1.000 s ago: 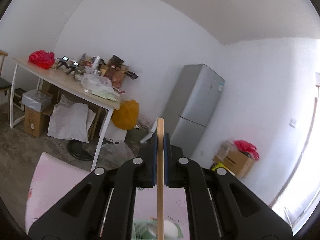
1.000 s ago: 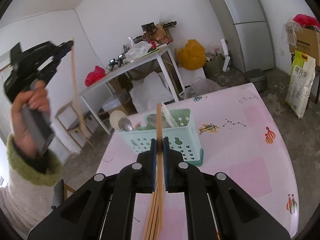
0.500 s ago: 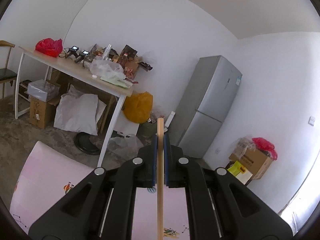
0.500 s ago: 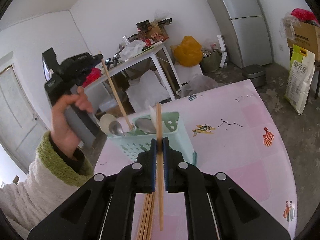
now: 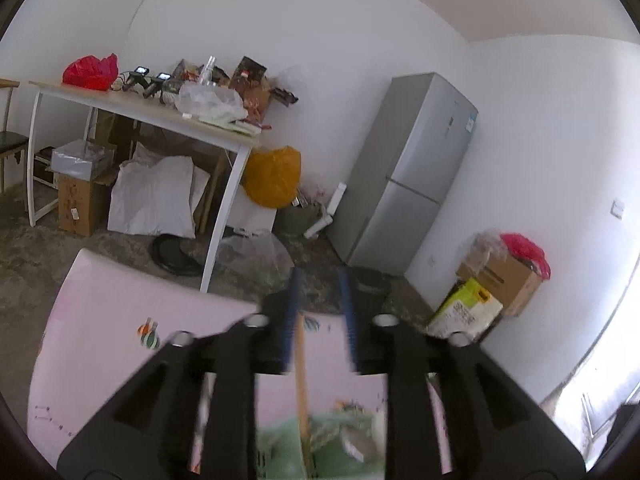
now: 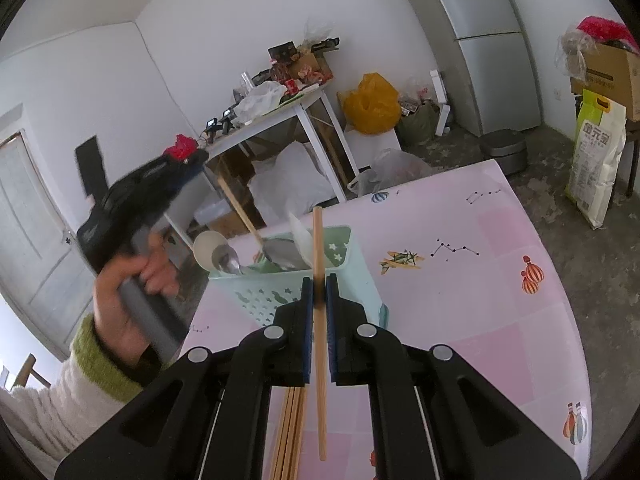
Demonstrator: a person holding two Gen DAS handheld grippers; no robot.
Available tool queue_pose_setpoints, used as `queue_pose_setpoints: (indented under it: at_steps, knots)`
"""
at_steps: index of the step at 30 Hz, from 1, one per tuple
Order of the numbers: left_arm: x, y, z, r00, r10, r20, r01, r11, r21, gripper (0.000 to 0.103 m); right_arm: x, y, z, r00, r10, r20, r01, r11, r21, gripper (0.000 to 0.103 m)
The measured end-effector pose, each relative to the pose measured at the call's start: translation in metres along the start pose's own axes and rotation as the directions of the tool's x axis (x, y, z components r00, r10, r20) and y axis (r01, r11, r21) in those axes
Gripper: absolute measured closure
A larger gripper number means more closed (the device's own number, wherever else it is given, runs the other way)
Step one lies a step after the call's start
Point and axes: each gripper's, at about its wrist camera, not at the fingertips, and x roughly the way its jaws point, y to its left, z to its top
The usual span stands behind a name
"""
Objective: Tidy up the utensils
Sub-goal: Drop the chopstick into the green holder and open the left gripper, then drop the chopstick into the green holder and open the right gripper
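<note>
One chopstick [image 6: 240, 210]: dropping into the caddy [image 6: 344, 268] as the left tool [image 5: 320, 320] opens around it.
Right tool [image 6: 319, 292]: clamped on another chopstick [image 6: 319, 320].
Left: a bundle [image 6: 290, 428] lies on the surface [image 6: 480, 300].

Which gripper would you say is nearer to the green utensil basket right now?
Left. The left gripper sits just above the basket, jaws opening around a chopstick angled into it; the right gripper stands on its near side, shut on another chopstick.
</note>
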Motion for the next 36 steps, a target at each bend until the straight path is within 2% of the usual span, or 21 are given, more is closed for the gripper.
queue_pose_setpoints:
  at_steps: [7,9,15,19,27,32,36]
  knots:
    - [-0.053,0.004,-0.018,1.0,-0.009,-0.019,0.01,0.999,0.043,0.063,-0.015,0.01,0.008,0.999,0.011,0.053,-0.009,1.0,-0.029,0.097]
    - [-0.068,0.004,-0.025,1.0,-0.009,-0.026,0.011,0.998,0.069,0.055,-0.019,0.015,0.013,0.997,0.018,0.07,-0.015,0.999,-0.048,0.097]
    - [-0.106,0.011,-0.058,0.995,0.035,-0.088,-0.021,0.988,0.155,0.045,-0.025,0.04,0.041,0.99,0.068,0.127,-0.052,0.99,-0.128,0.097]
    - [-0.128,0.024,-0.078,0.99,0.086,-0.113,-0.063,0.979,0.194,0.042,-0.026,0.061,0.065,0.979,0.111,0.169,-0.077,0.977,-0.198,0.097]
    - [-0.152,0.056,-0.108,0.97,0.174,-0.169,-0.147,0.976,0.162,0.042,0.003,0.115,0.114,0.955,0.178,0.235,-0.084,0.928,-0.363,0.097]
    - [-0.161,0.066,-0.111,0.967,0.193,-0.168,-0.17,0.976,0.138,0.041,0.04,0.133,0.131,0.957,0.178,0.23,-0.069,0.908,-0.413,0.097]
    - [-0.167,0.068,-0.113,0.967,0.203,-0.155,-0.181,0.972,0.149,0.041,0.065,0.141,0.128,0.962,0.162,0.221,-0.041,0.883,-0.467,0.097]
